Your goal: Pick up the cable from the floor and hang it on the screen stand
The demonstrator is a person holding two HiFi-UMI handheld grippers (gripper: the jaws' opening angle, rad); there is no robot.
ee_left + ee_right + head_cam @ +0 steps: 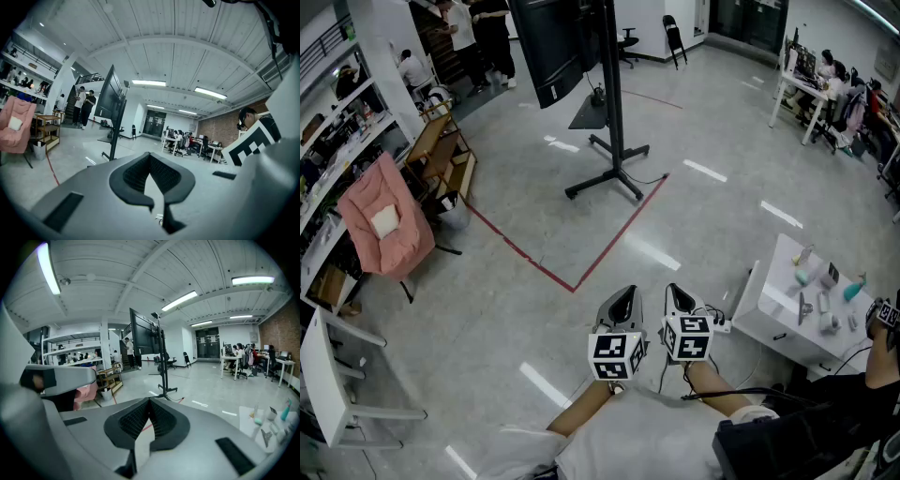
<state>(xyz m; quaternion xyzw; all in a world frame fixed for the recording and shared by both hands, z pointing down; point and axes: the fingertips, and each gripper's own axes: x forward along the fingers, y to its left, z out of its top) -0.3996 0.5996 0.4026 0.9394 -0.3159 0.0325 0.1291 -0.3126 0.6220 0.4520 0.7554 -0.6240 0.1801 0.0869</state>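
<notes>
The screen stand (614,112) carries a black screen (553,47) and stands on the grey floor at the top middle of the head view. A thin black cable (654,178) lies on the floor by its base. The stand (115,136) also shows ahead in the left gripper view, and the stand (161,366) with the cable (179,399) in the right gripper view. My left gripper (623,298) (150,157) and right gripper (678,295) (150,401) are side by side close to my body, far from the stand. Both are shut with nothing in them.
A red tape line (581,262) runs across the floor between me and the stand. A chair draped in pink cloth (384,225) and a wooden shelf cart (441,155) stand at left. A white table (783,314) with small items and a power strip (719,323) are at right.
</notes>
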